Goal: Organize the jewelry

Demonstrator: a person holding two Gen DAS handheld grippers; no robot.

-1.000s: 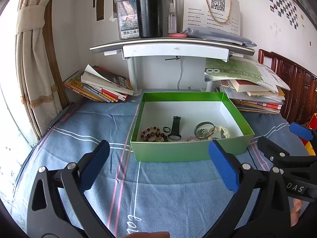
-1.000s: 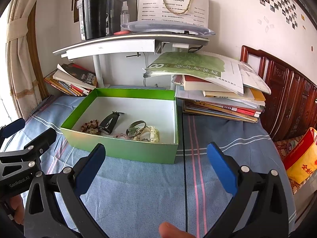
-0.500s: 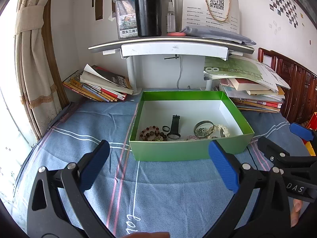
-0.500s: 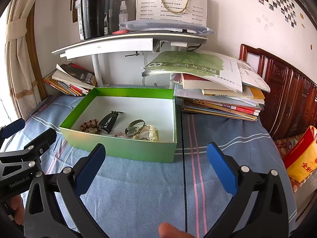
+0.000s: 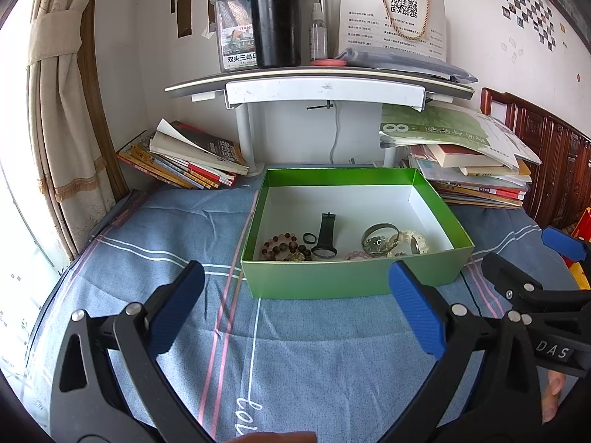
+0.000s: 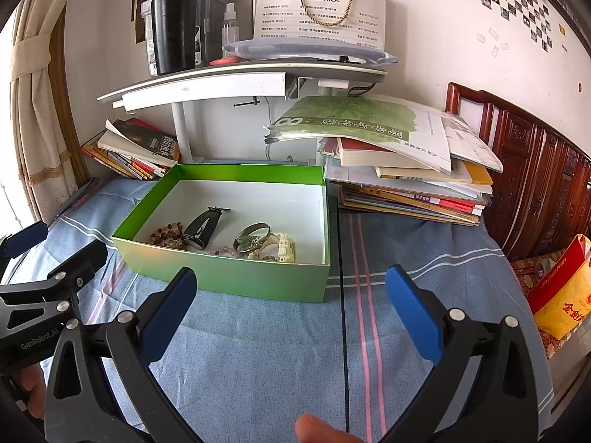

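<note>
A green box with a white inside sits on the blue cloth. In it lie a brown bead bracelet, a black watch, a small dark ring, a silver bangle, a white watch and a pink bead string. My left gripper is open and empty, in front of the box. My right gripper is open and empty, in front of the box's right end.
Book stacks lie left and right of the box. A white shelf with a black flask stands behind. A wooden headboard and a red-yellow bag are at right.
Both grippers have drawn back and lifted slightly, so the box sits a little farther away. The jaws stay open and the jewelry has not moved.
</note>
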